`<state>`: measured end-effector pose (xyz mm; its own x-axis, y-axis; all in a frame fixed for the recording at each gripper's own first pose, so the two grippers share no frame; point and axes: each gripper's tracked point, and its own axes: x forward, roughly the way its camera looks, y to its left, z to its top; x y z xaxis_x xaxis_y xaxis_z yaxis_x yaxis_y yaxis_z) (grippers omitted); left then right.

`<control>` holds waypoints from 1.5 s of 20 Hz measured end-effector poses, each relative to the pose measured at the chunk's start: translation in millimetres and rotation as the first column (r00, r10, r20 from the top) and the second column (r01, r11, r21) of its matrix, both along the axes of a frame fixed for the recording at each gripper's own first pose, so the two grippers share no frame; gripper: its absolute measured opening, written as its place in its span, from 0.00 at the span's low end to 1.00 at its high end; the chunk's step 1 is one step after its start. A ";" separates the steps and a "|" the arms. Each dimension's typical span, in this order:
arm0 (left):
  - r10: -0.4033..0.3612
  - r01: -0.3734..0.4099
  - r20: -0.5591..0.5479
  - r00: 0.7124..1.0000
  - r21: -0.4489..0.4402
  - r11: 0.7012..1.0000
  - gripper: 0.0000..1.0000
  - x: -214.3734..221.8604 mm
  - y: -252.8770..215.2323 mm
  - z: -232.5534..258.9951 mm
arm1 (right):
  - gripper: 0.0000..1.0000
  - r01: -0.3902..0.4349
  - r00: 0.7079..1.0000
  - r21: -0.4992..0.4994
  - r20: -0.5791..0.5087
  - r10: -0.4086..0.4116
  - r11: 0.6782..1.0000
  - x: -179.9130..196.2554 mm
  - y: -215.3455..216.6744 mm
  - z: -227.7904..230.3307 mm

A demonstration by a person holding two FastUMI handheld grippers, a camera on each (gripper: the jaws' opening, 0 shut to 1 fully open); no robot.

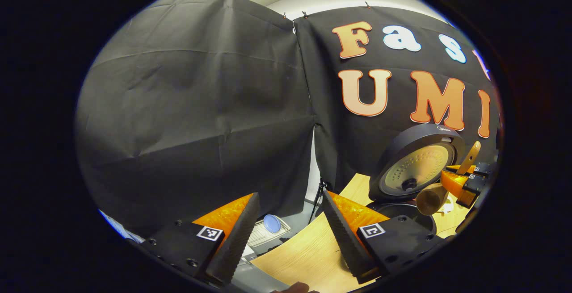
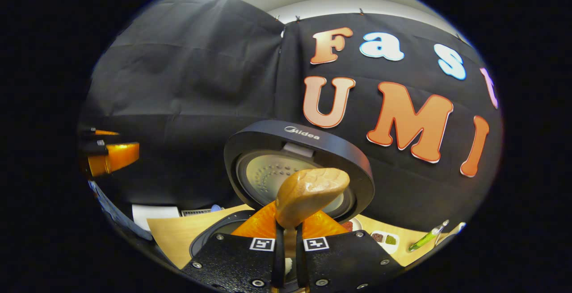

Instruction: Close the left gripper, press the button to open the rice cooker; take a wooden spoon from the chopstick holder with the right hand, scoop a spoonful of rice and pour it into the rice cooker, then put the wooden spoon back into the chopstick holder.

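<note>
The rice cooker stands with its round lid [image 2: 299, 148] raised upright and the dark inner pot [image 2: 214, 235] open below it. My right gripper [image 2: 287, 228] is shut on the handle of the wooden spoon [image 2: 310, 192], whose bowl hangs in front of the lid, over the pot. The left gripper view has the cooker lid [image 1: 418, 163] at the right, with the right gripper [image 1: 464, 180] holding the spoon [image 1: 431, 198] above the pot [image 1: 404, 212]. My left gripper [image 1: 290, 197] is open and holds nothing, left of the cooker over the table's edge. Whether the spoon carries rice is hidden.
The wooden table [image 1: 308, 253] ends just left of the cooker; beyond its edge sit a white rack with a blue disc [image 1: 270, 225] and a tripod [image 1: 318, 192]. Right of the cooker lie small white dishes [image 2: 384, 238] and a green pen [image 2: 426, 237]. The left gripper [image 2: 111, 154] is at the far left.
</note>
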<state>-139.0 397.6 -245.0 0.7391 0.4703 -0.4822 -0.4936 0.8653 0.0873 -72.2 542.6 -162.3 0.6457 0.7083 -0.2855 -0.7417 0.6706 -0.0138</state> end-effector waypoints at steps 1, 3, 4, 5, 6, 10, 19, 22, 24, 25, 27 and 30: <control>-0.002 0.002 -0.001 1.000 0.002 1.000 0.95 -0.6 -2.3 1.9 | 0.09 -0.002 1.000 0.014 -0.007 0.002 1.000 -3.4 -0.3 -0.5; -0.007 0.007 0.000 1.000 0.017 1.000 0.95 -1.8 -6.7 6.7 | 0.09 0.026 0.998 0.065 -0.060 -0.022 0.998 0.6 -13.9 4.4; -0.009 0.009 0.002 1.000 0.026 1.000 0.95 -0.9 -9.4 9.4 | 0.10 0.046 0.994 0.101 -0.108 -0.035 0.994 3.6 -23.1 7.7; -0.013 0.013 0.002 1.000 0.037 0.999 0.95 -0.3 -13.8 12.1 | 0.10 0.072 0.986 0.140 -0.160 -0.050 0.987 8.5 -36.1 8.5; -0.013 0.013 0.004 1.000 0.044 0.999 0.95 0.1 -18.8 15.4 | 0.10 0.096 0.975 0.173 -0.213 -0.058 0.980 11.7 -48.4 10.2; -0.011 0.011 0.003 1.000 0.030 0.999 0.95 -0.7 -42.5 24.5 | 0.09 0.217 0.921 0.255 -0.374 -0.111 0.942 33.3 -114.3 11.2; -0.056 0.055 0.010 0.998 0.087 0.995 0.87 17.2 -88.6 61.3 | 0.10 0.432 0.831 0.229 -0.478 -0.286 0.872 45.1 -282.0 -16.3; -0.066 0.063 0.019 0.998 0.112 0.992 0.87 22.1 -100.0 77.4 | 0.09 0.509 0.784 0.156 -0.489 -0.382 0.847 47.0 -345.5 -46.3; -0.070 0.068 0.021 0.997 0.093 0.993 0.94 25.8 -113.1 79.8 | 0.09 0.563 0.752 0.102 -0.475 -0.457 0.820 45.3 -384.3 -59.2; -0.075 0.073 0.020 0.997 0.082 0.994 1.00 28.3 -120.1 80.4 | 0.10 0.588 0.735 0.076 -0.465 -0.493 0.805 44.2 -402.0 -65.7; -0.091 0.090 0.016 0.996 0.071 0.993 1.00 33.2 -135.8 80.4 | 0.10 0.626 0.697 0.051 -0.484 -0.529 0.778 34.4 -434.6 -73.9; -0.123 0.122 0.016 0.992 0.081 0.989 0.92 42.6 -159.0 82.9 | 0.10 0.680 0.635 0.003 -0.503 -0.586 0.733 23.8 -475.6 -92.1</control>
<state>-96.4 238.6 -162.1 0.8028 0.4118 -0.4312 -0.3868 0.9100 0.1491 -48.4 67.0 -254.4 0.7867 0.2389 -0.5692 -0.0200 0.9315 0.3632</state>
